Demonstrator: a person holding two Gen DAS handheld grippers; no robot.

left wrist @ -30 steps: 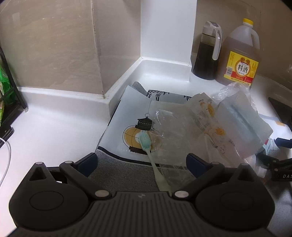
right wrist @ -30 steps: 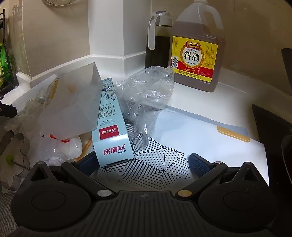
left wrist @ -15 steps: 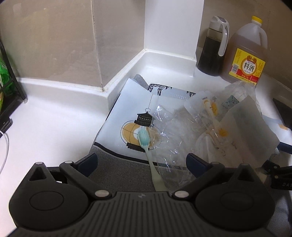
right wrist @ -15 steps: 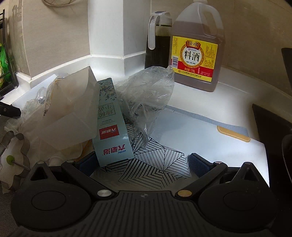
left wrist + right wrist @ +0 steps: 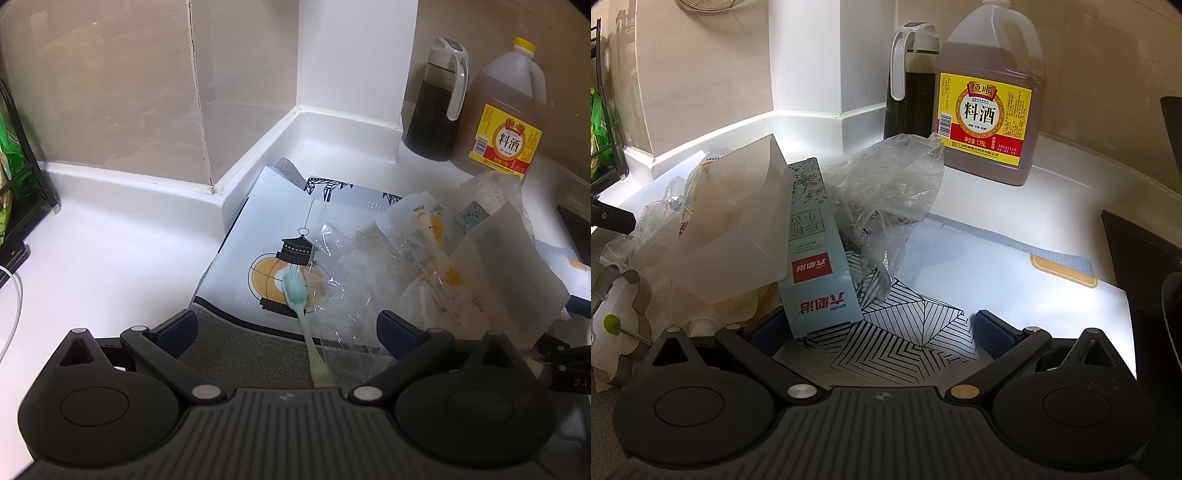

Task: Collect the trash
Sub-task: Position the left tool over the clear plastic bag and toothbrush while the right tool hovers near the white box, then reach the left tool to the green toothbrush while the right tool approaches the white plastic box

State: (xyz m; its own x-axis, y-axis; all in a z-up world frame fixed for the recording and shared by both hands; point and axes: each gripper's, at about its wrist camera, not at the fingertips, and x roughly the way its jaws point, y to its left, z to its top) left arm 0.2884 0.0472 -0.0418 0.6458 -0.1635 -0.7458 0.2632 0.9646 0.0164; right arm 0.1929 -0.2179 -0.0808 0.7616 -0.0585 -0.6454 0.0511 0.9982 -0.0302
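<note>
The white counter filled the left half of the left wrist view, running up to the tiled corner. Across the middle lay a pale printed mat with a lantern drawing, and at upper right stood a big amber jug with a yellow label, a dark oil bottle just beside it on its left. The trash sat heaped at centre-left of the right wrist view: a translucent white bag, a crumpled clear plastic bag and, leaning between them, a pale blue carton with a red patch. Clear wrappers spread over the mat at centre-right of the left view. A pale green toothbrush lay at lower centre, bristles on the lantern, handle running down under the left gripper, whose jaws stood wide apart either side of it. The right gripper was likewise spread, its left finger hidden behind the carton's bottom end; I could not tell whether they touched.
</note>
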